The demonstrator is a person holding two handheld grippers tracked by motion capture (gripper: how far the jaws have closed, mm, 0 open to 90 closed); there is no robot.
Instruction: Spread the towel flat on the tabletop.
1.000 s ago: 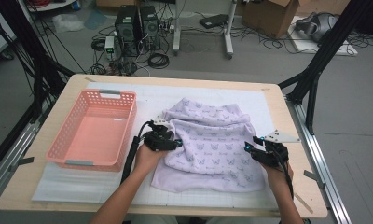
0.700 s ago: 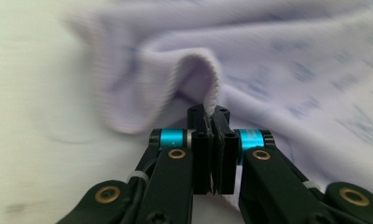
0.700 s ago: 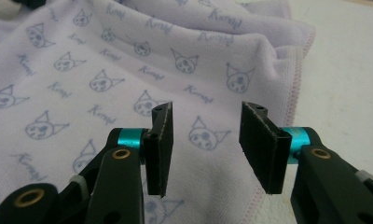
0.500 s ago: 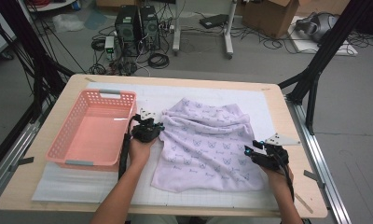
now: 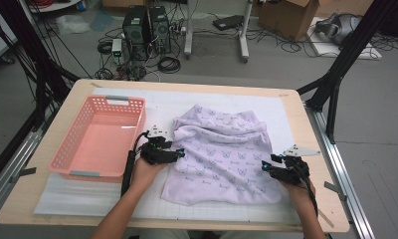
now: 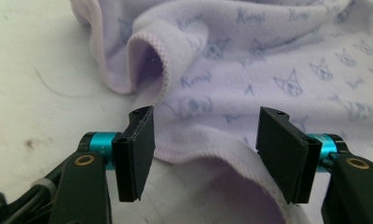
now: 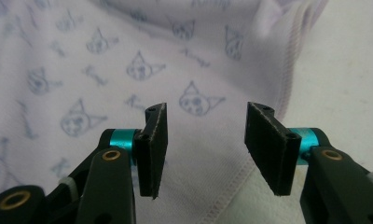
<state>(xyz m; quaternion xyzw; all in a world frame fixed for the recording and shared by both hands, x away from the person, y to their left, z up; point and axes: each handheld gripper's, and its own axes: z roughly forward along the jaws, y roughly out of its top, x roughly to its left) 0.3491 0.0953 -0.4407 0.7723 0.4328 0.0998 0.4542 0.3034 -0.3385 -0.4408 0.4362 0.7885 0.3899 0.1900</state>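
A pink basket (image 5: 98,137) sits on the left part of the wooden table (image 5: 48,196). It stands on a white mat (image 5: 157,102) that covers most of the tabletop.

Just to the right of the basket is the left gripper (image 5: 179,154). A hand (image 5: 146,172) holds it from below. It points to the right, at the left edge of the purple towel (image 5: 224,154). In the left gripper view, its two black jaws stand wide apart, and they have just been opening. The gripper (image 6: 205,154) holds nothing. The stitched edge of the towel (image 6: 268,60) lies between and beyond the jaws, but the pads do not press on it. A little fold of cloth curls up near the left jaw.

The towel lies in the middle of the table, flat on the mat with some soft wrinkles near its top. It has small cat faces printed on it.

At the right edge of the towel is the right gripper (image 5: 263,168), held by the other hand (image 5: 299,186). In the right gripper view, this gripper (image 7: 205,149) also has its jaws apart, and they have just opened a bit more. The towel (image 7: 105,60) lies under them with its hem running below the right jaw. The pads do not pinch it.
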